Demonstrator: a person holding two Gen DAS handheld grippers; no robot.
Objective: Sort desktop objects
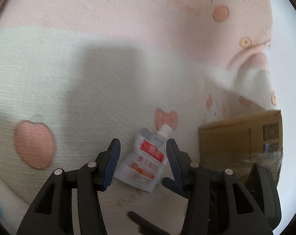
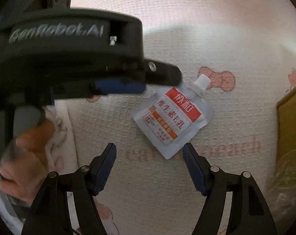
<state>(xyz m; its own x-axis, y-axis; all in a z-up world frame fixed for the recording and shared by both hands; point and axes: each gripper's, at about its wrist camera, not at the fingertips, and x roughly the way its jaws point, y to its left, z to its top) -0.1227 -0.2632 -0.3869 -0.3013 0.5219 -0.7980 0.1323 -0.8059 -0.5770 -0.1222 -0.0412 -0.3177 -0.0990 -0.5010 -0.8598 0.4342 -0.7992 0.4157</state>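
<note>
Pink cartoon-print cloth (image 2: 187, 186); cardboard box (image 1: 240, 137) alongside

One spouted pouch (image 2: 172, 117) with a red-and-orange label and a white cap lies on the patterned cloth (image 1: 89, 78). One cardboard box (image 1: 240, 143) stands near it. Two grippers are in view, the left gripper (image 1: 143, 162) and the right gripper (image 2: 150, 168), each with two blue-padded fingers (image 2: 106, 168). One hand (image 2: 24, 156) shows.

White spouted pouch (image 2: 172, 116) (red label) flat, askew
</note>
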